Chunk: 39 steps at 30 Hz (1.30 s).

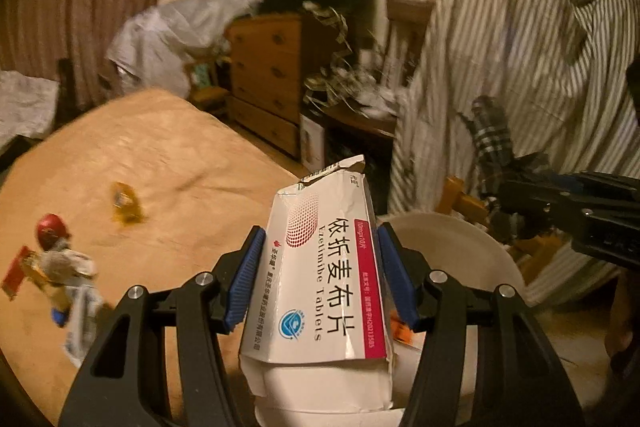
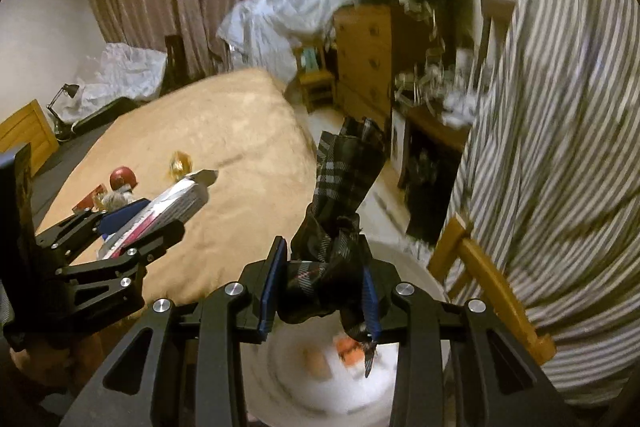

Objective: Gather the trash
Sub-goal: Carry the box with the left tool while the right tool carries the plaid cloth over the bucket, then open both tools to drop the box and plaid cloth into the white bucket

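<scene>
Left wrist view: the left gripper [image 1: 320, 275] is clamped on a torn tablet box [image 1: 324, 275], held upright over the white bin [image 1: 460, 247], presumably for dropping in. The right gripper [image 2: 320, 283] is pinched on a dark plaid wrapper [image 2: 344, 187] above the same bin (orange scraps already inside).
</scene>
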Available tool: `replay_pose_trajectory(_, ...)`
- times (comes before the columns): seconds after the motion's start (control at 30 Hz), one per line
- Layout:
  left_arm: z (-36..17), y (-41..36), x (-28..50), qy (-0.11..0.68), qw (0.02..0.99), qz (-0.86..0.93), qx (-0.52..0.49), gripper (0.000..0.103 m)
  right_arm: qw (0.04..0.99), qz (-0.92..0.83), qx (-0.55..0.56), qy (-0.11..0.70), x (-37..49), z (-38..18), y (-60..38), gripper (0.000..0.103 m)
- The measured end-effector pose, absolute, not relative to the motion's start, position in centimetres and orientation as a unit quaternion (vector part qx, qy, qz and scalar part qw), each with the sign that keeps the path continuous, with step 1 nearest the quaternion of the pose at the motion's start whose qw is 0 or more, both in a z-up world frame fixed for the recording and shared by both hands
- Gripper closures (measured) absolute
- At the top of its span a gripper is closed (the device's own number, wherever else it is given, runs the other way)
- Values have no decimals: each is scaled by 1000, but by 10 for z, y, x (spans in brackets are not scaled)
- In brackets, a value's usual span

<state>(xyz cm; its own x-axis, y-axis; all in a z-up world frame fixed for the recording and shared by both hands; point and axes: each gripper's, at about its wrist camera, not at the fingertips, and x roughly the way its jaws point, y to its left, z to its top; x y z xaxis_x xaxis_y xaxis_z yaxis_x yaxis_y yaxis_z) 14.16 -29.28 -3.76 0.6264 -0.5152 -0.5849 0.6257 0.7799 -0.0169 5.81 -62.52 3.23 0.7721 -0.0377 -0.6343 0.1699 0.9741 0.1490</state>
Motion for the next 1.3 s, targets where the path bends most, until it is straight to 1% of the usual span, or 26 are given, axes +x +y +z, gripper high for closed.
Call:
replay_pose_trajectory(0.17,-58,-318,145,333,871,-344,108,48,909,-36,118,399,71,1,-660,67)
replay_pose_trajectory(0.33,-78,-335,144,358,853,-359,124,48,890,-24,130,436,73,-25,-660,67)
replay_pose_trajectory(0.53,-91,-337,147,377,845,-358,129,48,881,-19,137,452,70,-46,-652,67)
replay_pose_trajectory(0.93,-89,-340,143,376,845,-355,133,47,879,-19,140,455,68,-52,-649,66)
replay_pose_trajectory(0.97,-89,-340,144,376,845,-355,134,45,879,-21,139,455,68,-53,-650,63)
replay_pose_trajectory(1.0,-90,-339,144,376,846,-353,135,43,880,-21,141,454,67,-52,-649,58)
replay_pose_trajectory(1.03,-90,-338,144,375,847,-351,135,36,880,-23,143,452,66,-53,-650,57)
replay_pose_trajectory(1.07,-90,-337,145,374,848,-350,133,33,881,-22,144,450,65,-53,-650,57)
replay_pose_trajectory(1.3,-90,-331,149,376,851,-344,126,32,886,-27,154,437,58,-49,-652,57)
